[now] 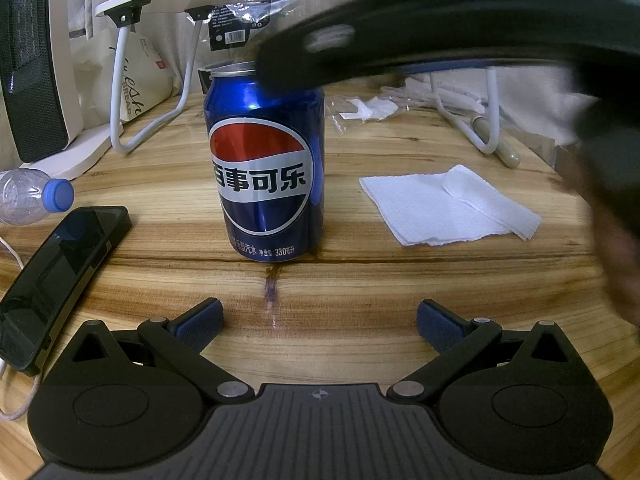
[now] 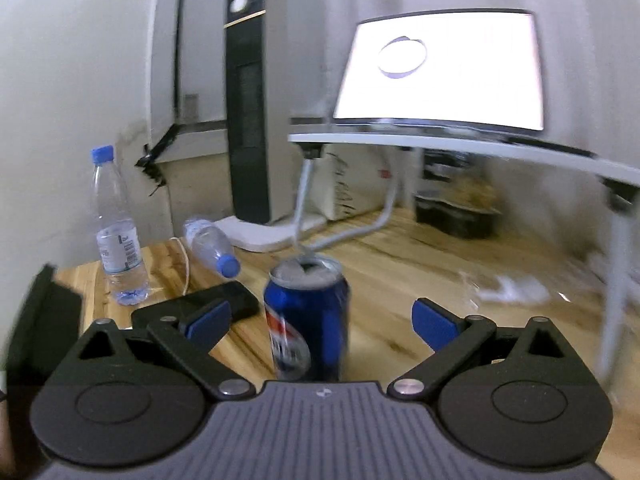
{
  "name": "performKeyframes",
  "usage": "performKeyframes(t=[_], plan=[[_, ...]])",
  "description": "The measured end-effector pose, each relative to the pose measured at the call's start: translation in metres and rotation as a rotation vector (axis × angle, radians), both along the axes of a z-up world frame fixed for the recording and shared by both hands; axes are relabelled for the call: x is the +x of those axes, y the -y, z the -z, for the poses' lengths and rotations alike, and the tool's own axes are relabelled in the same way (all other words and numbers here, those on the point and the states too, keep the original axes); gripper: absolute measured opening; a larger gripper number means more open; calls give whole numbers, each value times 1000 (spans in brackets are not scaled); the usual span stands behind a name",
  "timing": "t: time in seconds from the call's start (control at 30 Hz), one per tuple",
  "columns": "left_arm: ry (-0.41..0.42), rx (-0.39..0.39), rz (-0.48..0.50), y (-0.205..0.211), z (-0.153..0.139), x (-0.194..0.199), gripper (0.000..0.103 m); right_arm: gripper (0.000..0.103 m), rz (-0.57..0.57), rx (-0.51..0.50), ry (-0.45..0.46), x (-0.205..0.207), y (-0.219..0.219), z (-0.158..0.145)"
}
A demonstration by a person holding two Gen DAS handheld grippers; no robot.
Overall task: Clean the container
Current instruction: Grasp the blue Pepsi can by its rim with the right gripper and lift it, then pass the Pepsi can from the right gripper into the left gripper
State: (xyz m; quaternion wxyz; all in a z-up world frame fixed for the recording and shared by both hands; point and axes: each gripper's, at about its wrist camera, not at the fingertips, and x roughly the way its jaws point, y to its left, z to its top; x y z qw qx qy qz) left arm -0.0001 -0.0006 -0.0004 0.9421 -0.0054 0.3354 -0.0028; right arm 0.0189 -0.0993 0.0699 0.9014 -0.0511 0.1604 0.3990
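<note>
1. Both grippers have their blue-padded fingers spread wide, and neither one is holding anything.
2. Left gripper (image 1: 320, 322) sits low over the pale wooden table (image 1: 360, 280), with the can well in front of it and not touching.
3. Right gripper (image 2: 322, 322) is up higher and looks down at the can from behind; the can shows between its two fingers, but the fingers are apart from it.
4. In the left view, the right gripper is a big blurry black shape (image 1: 460, 28) that covers part of the can's top rim. I cannot tell if it touches the can.
5. The shiny blue metal soda can (image 1: 266, 168) stands upright in the middle of the table. Its top is open.
6. A folded white paper napkin (image 1: 448, 206) lies flat on the table, off to the right of the can in the left view and not touching it.
7. A black phone (image 1: 60, 280) lies flat on the left side, with a thin white cable beside it.
8. A clear plastic bottle with a blue cap (image 2: 212, 246) lies on its side near the phone.
9. Another clear bottle with a blue cap (image 2: 116, 232) stands upright at the table edge.
10. A tall black and white tower heater (image 2: 254, 104) stands at the back.
11. A white laptop stand with bent metal legs (image 2: 460, 144) holds a bright screen.
</note>
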Motion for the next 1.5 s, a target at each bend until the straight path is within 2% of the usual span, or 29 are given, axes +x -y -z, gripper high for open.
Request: performKeyframes(t=[0.13, 0.33, 0.37, 0.43, 0.5, 0.57, 0.67, 0.73, 0.87, 1.03, 1.13, 1.23, 1.3, 1.37, 1.5], plan=[[0, 0, 0, 0, -1, 0, 103, 103, -48, 3, -34, 28, -22, 11], [0, -1, 0, 0, -1, 0, 103, 103, -50, 65, -86, 51, -32, 18], [0, 0, 1, 0, -1, 0, 103, 96, -50, 62, -92, 53, -35, 20], [0, 1, 3, 0, -1, 0, 103, 68, -60, 41, -112, 58, -40, 25], [0, 1, 15, 0, -1, 0, 103, 68, -53, 43, -126, 61, -40, 26], [-1, 1, 28, -1, -1, -1, 103, 68, -48, 84, -183, 66, -33, 22], [8, -19, 149, 2, -2, -8, 103, 68, -32, 163, -283, 70, -13, 9], [46, -54, 193, 1, -5, -17, 103, 68, -29, 218, -345, 68, 4, 2], [196, -61, 189, -6, -16, -44, 103, 68, -45, 338, -471, 55, 34, 1], [338, -9, 234, -11, -27, -71, 103, 68, -109, 456, -598, 38, 58, 9], [421, 39, 270, -9, -30, -85, 103, 68, -138, 530, -706, 36, 67, 21], [491, 70, 305, -7, -33, -98, 103, 68, -150, 651, -837, 40, 78, 42], [518, 87, 320, -5, -35, -103, 103, 69, -169, 708, -916, 42, 80, 55], [515, 126, 331, -1, -33, -104, 103, 69, -159, 716, -941, 42, 81, 62], [550, 136, 341, -2, -32, -108, 103, 69, -172, 773, -1007, 43, 82, 74]])
